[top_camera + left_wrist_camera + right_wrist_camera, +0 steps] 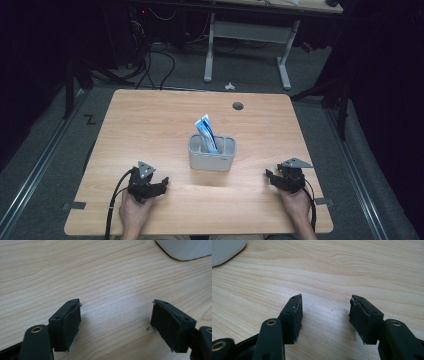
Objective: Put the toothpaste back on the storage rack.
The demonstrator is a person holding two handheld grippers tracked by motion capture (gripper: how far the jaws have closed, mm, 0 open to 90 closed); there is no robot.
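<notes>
The blue-and-white toothpaste tube (205, 131) stands tilted in the grey divided plastic holder (212, 155) mid-table, long axis leaning up and left — between my hands and ahead of both. My left gripper (159, 184) and right gripper (272, 177) rest wide open, empty, about equally near, on the pale wooden table (150, 125); dark room beyond.

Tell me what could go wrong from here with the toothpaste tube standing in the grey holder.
1. The blue and white toothpaste tube leans in the grey plastic two-compartment holder and sticks out well above its rim, so a sideways nudge could tip it out.
2. The holder looks light and stands loose on the light wooden table; pulling the tube at an angle might drag or topple it.
3. The left gripper and the right gripper rest open beside it, so neither steadies it.
</notes>
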